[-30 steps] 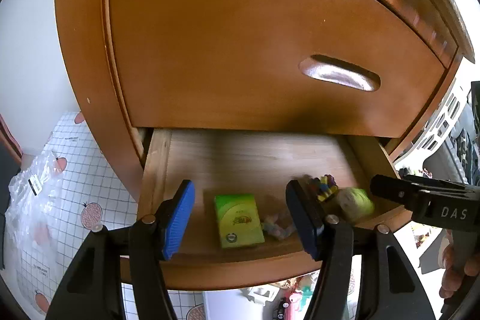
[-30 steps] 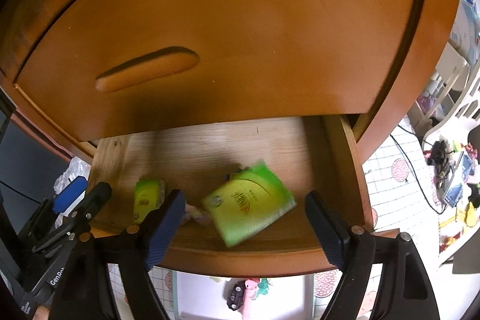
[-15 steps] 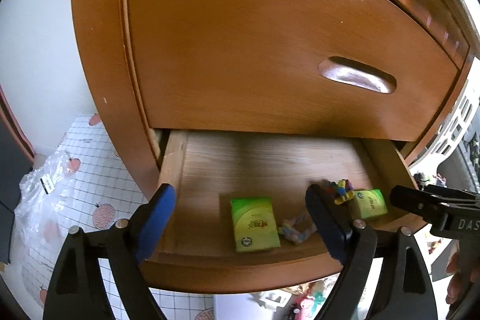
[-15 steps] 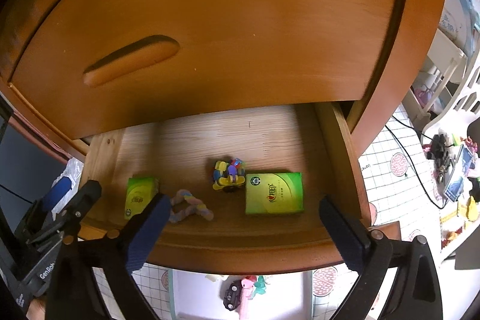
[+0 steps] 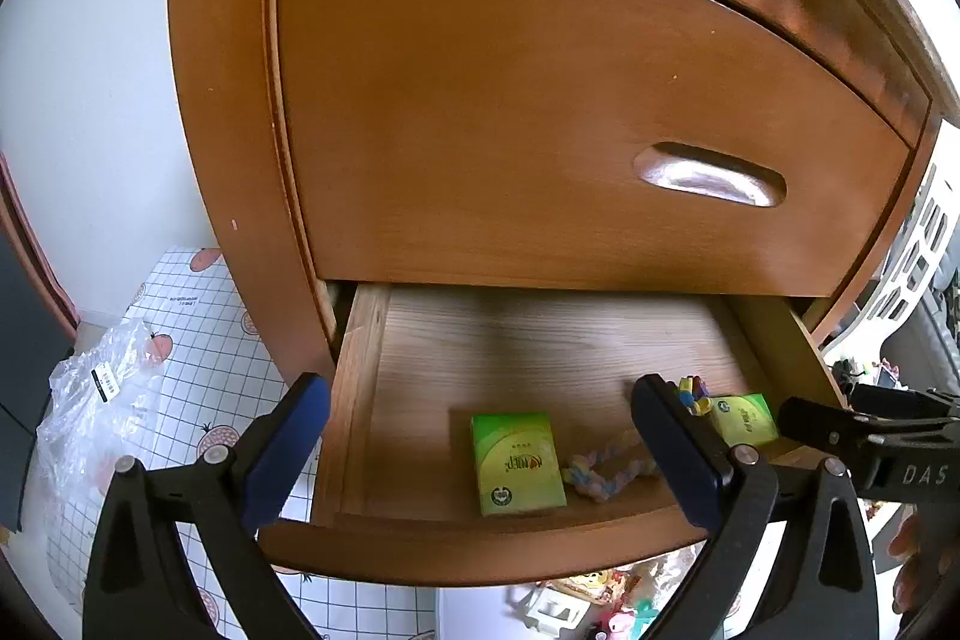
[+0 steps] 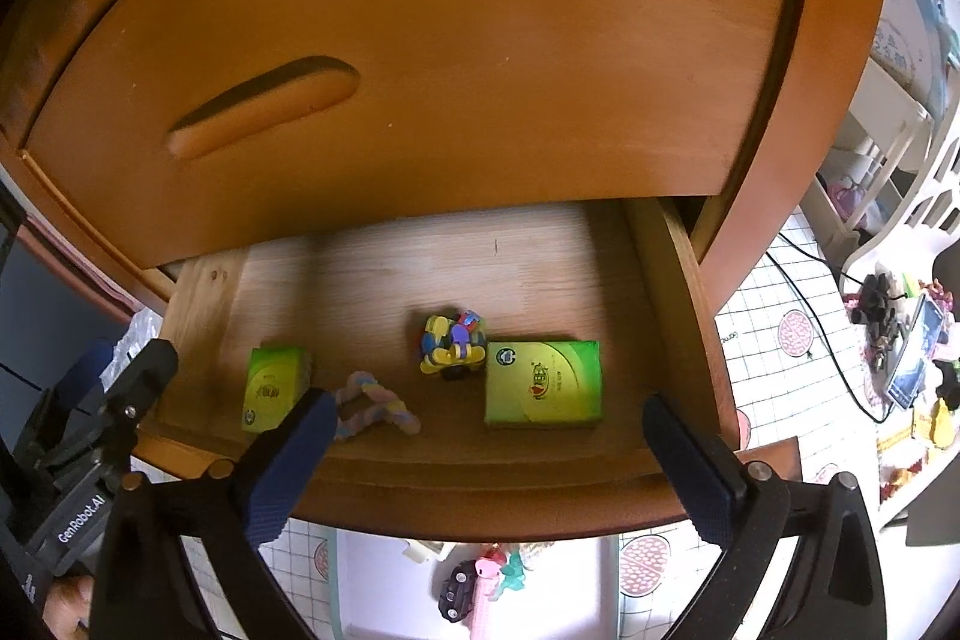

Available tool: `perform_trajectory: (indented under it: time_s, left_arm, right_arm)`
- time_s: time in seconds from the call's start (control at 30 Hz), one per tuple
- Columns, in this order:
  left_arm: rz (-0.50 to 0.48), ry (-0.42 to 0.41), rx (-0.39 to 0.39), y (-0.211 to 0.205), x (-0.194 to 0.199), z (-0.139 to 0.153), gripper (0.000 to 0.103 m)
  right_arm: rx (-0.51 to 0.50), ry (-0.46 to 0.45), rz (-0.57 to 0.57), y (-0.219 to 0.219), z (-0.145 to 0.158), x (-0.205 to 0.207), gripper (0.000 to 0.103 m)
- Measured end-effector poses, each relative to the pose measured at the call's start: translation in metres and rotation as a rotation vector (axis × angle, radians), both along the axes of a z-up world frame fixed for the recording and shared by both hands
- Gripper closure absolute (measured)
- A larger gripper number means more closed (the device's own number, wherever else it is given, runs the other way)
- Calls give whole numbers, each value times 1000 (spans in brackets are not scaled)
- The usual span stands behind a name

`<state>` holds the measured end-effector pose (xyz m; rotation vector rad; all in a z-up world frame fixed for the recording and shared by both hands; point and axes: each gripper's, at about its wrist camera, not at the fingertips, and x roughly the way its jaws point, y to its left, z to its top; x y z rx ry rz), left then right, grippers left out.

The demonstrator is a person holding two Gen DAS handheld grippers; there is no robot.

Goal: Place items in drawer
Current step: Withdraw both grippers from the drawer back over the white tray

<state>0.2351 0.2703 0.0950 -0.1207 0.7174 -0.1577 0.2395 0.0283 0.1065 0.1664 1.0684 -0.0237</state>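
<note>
The lower wooden drawer [image 5: 480, 550] [image 6: 480, 496] stands pulled out. On its floor lie a green box [image 5: 516, 463] [image 6: 273, 388], a pastel twisted rope [image 5: 600, 469] [image 6: 375, 409], a small colourful toy [image 5: 693, 394] [image 6: 453, 343] and a second green box [image 5: 744, 418] [image 6: 543, 382]. My left gripper [image 5: 480, 388] hovers over the drawer's front left, its jaws opening and pressing on nothing. My right gripper [image 6: 487, 403] hangs open over the front right, above the second box without touching it. Each gripper shows at the edge of the other's view.
Above the open drawer is a shut drawer front with a recessed handle [image 5: 708, 175] [image 6: 264, 112]. A crumpled plastic bag [image 5: 96, 412] lies on the checked floor mat at the left. Small toys [image 6: 474, 586] lie on the floor below the drawer; white furniture [image 6: 888, 118] stands to the right.
The green box that was tumbling between the right fingers now lies flat in the drawer. Both grippers' jaws have spread wider. The left view has tipped slightly, showing more of the cabinet.
</note>
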Motion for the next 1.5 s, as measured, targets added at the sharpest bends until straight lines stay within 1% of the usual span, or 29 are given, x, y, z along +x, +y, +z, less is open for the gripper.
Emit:
perform_trajectory:
  time_s: [0.13,0.23,0.37,0.57,0.63,0.73,0.83,0.9,0.97,1.1,1.13,1.27,1.37,1.5]
  left_arm:
    - [3,11,-1,2,-5,1,3]
    - [-3,6,-15,3,-12,5,3]
    - [7,-24,-44,9,-32,11,3]
    - [7,-56,-84,15,-64,14,2]
    - [13,-68,-92,16,-78,11,3]
    - [24,-63,-109,19,-93,2,3]
    - [29,-42,-123,21,-103,-11,3]
    - [16,-14,-138,22,-106,-24,3]
    - [14,9,-132,21,-108,-33,3]
    - [17,36,-97,16,-111,-52,3]
    - [13,45,-94,13,-111,-56,3]
    - [20,58,-76,11,-114,-67,3]
    - [12,81,-73,9,-112,-78,3]
    - [-2,103,-63,3,-113,-89,3]
  right_arm:
    - [-40,-10,27,4,3,-6,0]
    - [-35,-26,35,4,8,-13,0]
    - [-21,-67,40,2,18,-27,0]
    - [-11,-161,55,2,29,-65,0]
    - [2,-178,54,2,27,-78,0]
    - [33,-212,44,-2,21,-100,0]
    - [45,-234,30,-6,6,-120,0]
    - [47,-229,20,-9,-6,-126,0]
    - [43,-199,1,-12,-23,-132,0]
    - [20,-153,-13,-13,-60,-142,0]
    - [1,-129,-13,-12,-72,-143,0]
    - [-58,-62,-27,-11,-105,-147,0]
    - [-87,-35,-15,-10,-120,-148,0]
    - [-94,-2,-10,-11,-133,-147,0]
